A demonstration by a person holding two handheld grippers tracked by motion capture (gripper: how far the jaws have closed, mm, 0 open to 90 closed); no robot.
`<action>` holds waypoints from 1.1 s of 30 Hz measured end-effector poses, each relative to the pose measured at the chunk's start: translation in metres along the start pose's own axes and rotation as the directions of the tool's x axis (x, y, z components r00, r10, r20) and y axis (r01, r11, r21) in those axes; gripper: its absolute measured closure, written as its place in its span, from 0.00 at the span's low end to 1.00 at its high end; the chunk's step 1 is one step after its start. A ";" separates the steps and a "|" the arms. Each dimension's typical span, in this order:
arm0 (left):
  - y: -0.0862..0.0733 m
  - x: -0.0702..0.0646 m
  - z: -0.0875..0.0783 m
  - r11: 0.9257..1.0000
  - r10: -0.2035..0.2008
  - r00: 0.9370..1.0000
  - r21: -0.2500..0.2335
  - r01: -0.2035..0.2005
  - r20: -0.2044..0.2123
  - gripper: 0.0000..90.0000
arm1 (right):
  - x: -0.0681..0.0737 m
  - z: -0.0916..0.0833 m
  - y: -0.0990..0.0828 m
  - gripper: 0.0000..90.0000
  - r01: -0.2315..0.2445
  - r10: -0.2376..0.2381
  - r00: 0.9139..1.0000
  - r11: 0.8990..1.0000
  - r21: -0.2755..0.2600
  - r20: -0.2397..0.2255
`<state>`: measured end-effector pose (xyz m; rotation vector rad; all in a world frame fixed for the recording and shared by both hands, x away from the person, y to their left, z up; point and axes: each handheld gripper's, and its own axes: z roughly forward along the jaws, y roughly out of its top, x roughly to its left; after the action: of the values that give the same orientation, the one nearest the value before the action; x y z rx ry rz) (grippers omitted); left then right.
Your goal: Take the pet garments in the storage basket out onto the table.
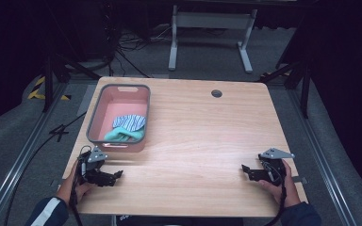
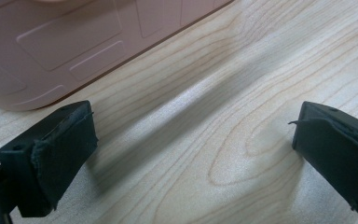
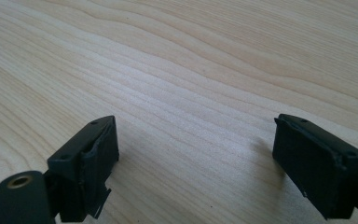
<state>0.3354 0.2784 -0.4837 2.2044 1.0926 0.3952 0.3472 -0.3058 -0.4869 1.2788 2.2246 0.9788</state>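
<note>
No readable text, labels, brands or numbers anywhere. The pink plastic bin with grey rim (image 1: 94,114) at far left has moulded panels on its wall but no lettering; the light wooden table (image 1: 202,136) bears no markings.

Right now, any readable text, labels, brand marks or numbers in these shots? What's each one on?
None can be read.
Pink basket: embossed panels on its wall in the left gripper view, no letters legible.
Cloths in the basket: striped and teal fabric, no print or tag seen.
Table: plain wood grain, no markings.
Left gripper and right gripper: black, no label visible.
</note>
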 end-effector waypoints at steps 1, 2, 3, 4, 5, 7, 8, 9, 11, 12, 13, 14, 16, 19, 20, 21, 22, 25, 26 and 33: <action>0.000 0.000 0.000 1.000 -0.001 1.000 0.001 0.001 0.001 0.00 | 0.000 0.000 0.000 0.16 0.000 0.000 1.000 1.000 0.000 -0.001; 0.000 0.000 0.000 1.000 -0.001 1.000 0.001 0.001 0.001 0.00 | 0.000 0.000 0.000 0.16 0.001 -0.001 1.000 1.000 0.000 -0.001; 0.000 0.000 0.000 1.000 -0.002 1.000 0.001 0.002 0.001 0.00 | 0.000 0.000 0.000 0.16 0.000 0.000 1.000 1.000 0.000 -0.001; 0.000 0.000 0.000 1.000 -0.001 1.000 0.001 0.001 0.001 0.00 | 0.000 0.000 0.000 0.16 0.001 -0.001 1.000 1.000 0.001 -0.001; 0.000 0.000 0.000 1.000 0.001 1.000 0.002 -0.001 0.002 0.00 | 0.000 0.000 0.000 0.16 0.001 -0.001 1.000 1.000 0.001 -0.001; 0.000 0.000 0.000 1.000 0.003 1.000 0.002 -0.003 0.004 0.00 | 0.000 0.000 0.000 0.16 0.001 -0.001 1.000 1.000 0.001 -0.001; 0.000 0.000 0.000 1.000 0.005 1.000 0.001 -0.005 0.005 0.00 | 0.000 0.000 0.000 0.16 0.001 -0.001 1.000 1.000 0.000 -0.001; 0.000 0.001 0.000 1.000 0.014 1.000 -0.005 -0.014 0.001 0.00 | 0.000 0.000 0.000 0.16 0.001 -0.001 1.000 1.000 0.000 -0.001; -0.001 0.000 -0.001 1.000 0.011 1.000 -0.004 -0.011 0.002 0.01 | 0.000 0.000 0.000 0.16 0.001 -0.001 1.000 1.000 0.001 -0.001; -0.001 0.002 -0.002 0.999 0.039 0.999 -0.002 -0.039 -0.001 0.01 | 0.000 0.000 0.000 0.16 0.000 0.000 1.000 1.000 0.000 -0.001; -0.001 0.001 -0.005 0.999 0.025 1.000 0.019 -0.025 0.013 0.02 | 0.000 0.000 0.000 0.16 0.000 0.000 1.000 1.000 0.002 -0.001; -0.001 0.001 -0.005 0.999 0.025 1.000 0.019 -0.025 0.013 0.04 | 0.000 0.000 0.000 0.16 0.000 0.000 1.000 1.000 0.002 -0.001; 0.000 0.003 -0.010 0.996 0.074 0.997 0.052 -0.075 0.030 0.06 | 0.000 0.000 0.000 0.16 0.000 0.000 1.000 1.000 0.002 -0.001; -0.001 0.004 -0.018 0.994 0.091 0.996 0.066 -0.092 0.018 0.19 | 0.000 0.000 0.000 0.16 -0.001 0.001 1.000 1.000 0.001 -0.003; -0.001 0.005 -0.021 0.993 0.099 0.995 0.066 -0.100 0.023 0.21 | 0.000 0.000 0.000 0.16 0.003 -0.003 1.000 1.000 0.003 -0.003; -0.001 0.004 -0.022 0.993 0.093 0.995 0.067 -0.095 0.031 0.19 | 0.000 0.001 0.001 0.16 -0.001 0.001 1.000 1.000 0.001 -0.004; -0.001 0.004 -0.025 0.993 0.099 0.994 0.063 -0.101 0.033 0.19 | 0.000 0.001 0.001 0.16 0.000 0.000 1.000 1.000 0.001 -0.004; 0.002 0.004 -0.031 0.993 0.104 0.994 0.053 -0.105 0.033 0.22 | 0.000 0.001 0.001 0.16 0.002 -0.002 1.000 1.000 0.002 -0.004; 0.002 0.004 -0.032 0.994 0.101 0.994 0.046 -0.102 0.028 0.22 | 0.000 0.001 0.001 0.16 0.000 0.000 1.000 1.000 0.002 -0.004; 0.004 0.005 -0.047 0.994 0.108 0.994 0.024 -0.108 0.007 0.25 | 0.000 0.001 0.001 0.16 0.000 0.000 1.000 1.000 0.002 -0.004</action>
<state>0.3164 0.3001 -0.4454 2.2915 0.9824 0.4243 0.3480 -0.3054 -0.4868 1.2789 2.2285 0.9805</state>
